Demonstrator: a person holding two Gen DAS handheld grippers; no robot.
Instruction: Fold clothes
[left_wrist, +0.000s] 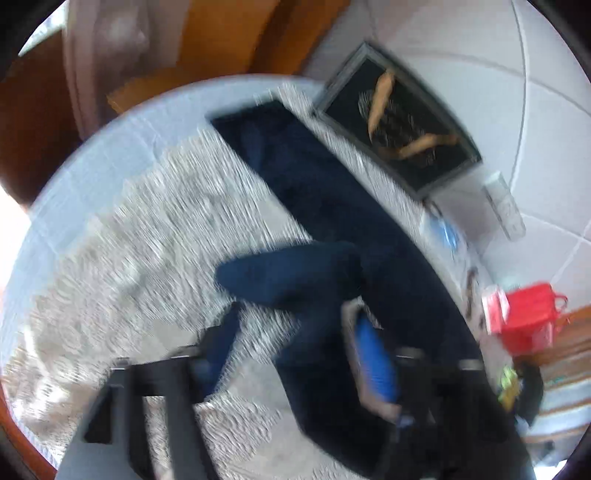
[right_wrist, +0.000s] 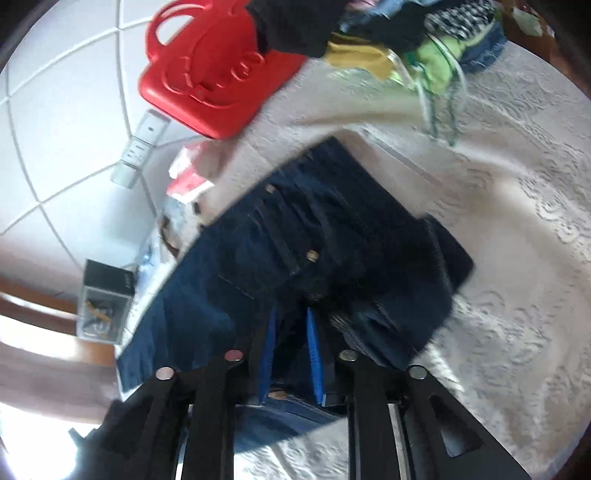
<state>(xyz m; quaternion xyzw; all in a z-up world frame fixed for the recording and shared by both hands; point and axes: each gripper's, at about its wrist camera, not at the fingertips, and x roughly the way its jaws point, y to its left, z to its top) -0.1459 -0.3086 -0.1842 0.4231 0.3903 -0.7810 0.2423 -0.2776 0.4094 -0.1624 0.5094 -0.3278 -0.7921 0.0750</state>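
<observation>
Right tongs (right_wrist: 291, 354) clamping jeans (right_wrist: 295, 251)

**Count on and around the desk**

One pair of dark blue jeans (right_wrist: 295, 258). One red plastic basket (right_wrist: 207, 74). One heap of mixed clothes (right_wrist: 424, 40). One lace tablecloth (right_wrist: 517, 184). One dark doormat (left_wrist: 399, 125) on the floor.

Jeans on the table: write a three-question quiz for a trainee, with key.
1. True or false: the right gripper has the dark jeans between its blue pads.
2. Which colour is the bag past the jeans? A green, B red, C white.
3. Fill in: the jeans lie on a pale, patterned ____.

Key: 1 true; 2 B; 3 tablecloth.
</observation>
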